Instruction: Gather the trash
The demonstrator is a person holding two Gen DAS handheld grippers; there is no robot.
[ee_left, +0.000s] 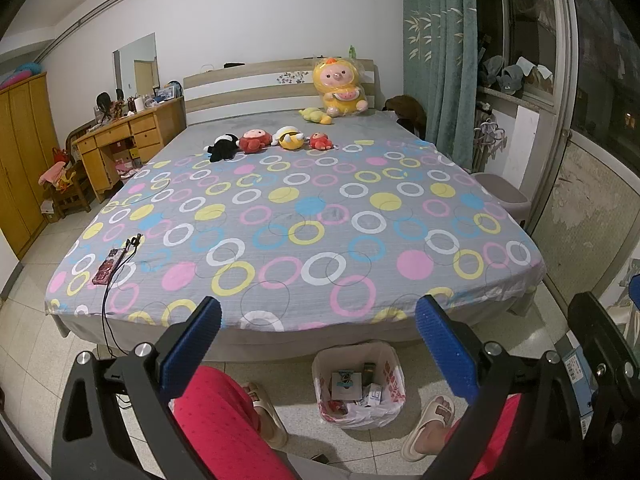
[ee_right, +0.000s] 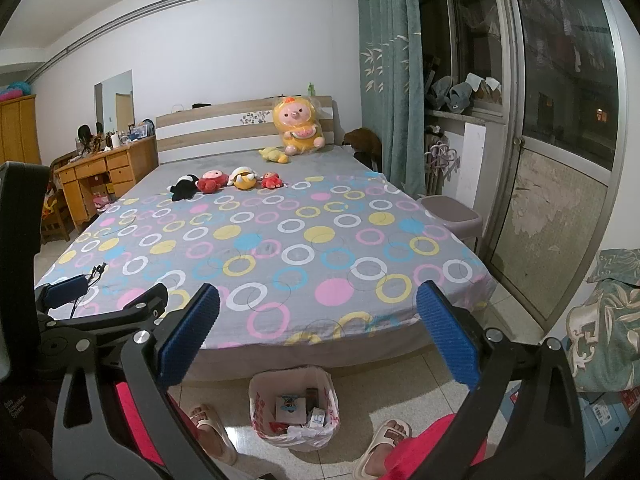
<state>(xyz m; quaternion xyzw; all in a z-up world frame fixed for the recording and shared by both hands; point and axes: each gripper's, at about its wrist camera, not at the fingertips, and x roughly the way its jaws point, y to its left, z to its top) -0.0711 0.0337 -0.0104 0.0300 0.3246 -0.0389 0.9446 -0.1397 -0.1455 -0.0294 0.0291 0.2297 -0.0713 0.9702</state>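
The trash bin [ee_left: 358, 386] sits on the tiled floor between my two feet, just in front of the foot of the bed [ee_left: 304, 216]. It is lined with a white plastic bag printed in red, and it already holds small boxes, cards and wrappers. From the right wrist view the same bin [ee_right: 294, 408] shows low in the middle, its mouth open upward and unobstructed.

My left gripper [ee_left: 318, 344] is released, its blue pads spread wide with nothing between them. My right gripper [ee_right: 318, 334] is likewise spread wide and empty. Both hang above the bin, pointed across the bed.

I judge the collecting largely done, or else paused for a search: I see no loose trash on the bedspread. What lies there is a phone [ee_left: 109, 266] with a cable [ee_left: 107, 304] near the left corner, and a row of plush toys [ee_left: 276, 141] further up; none of these is rubbish, so I should leave them alone.

To do this step well, I would sweep my look slowly over the floor at the bed's sides and beside the stool [ee_left: 503, 196] before committing either hand. If a scrap turns up, I would approach from above with the pads wide, close gently on thin paper, and let go only when directly over the bin's mouth, keeping clear of my slippered toes.
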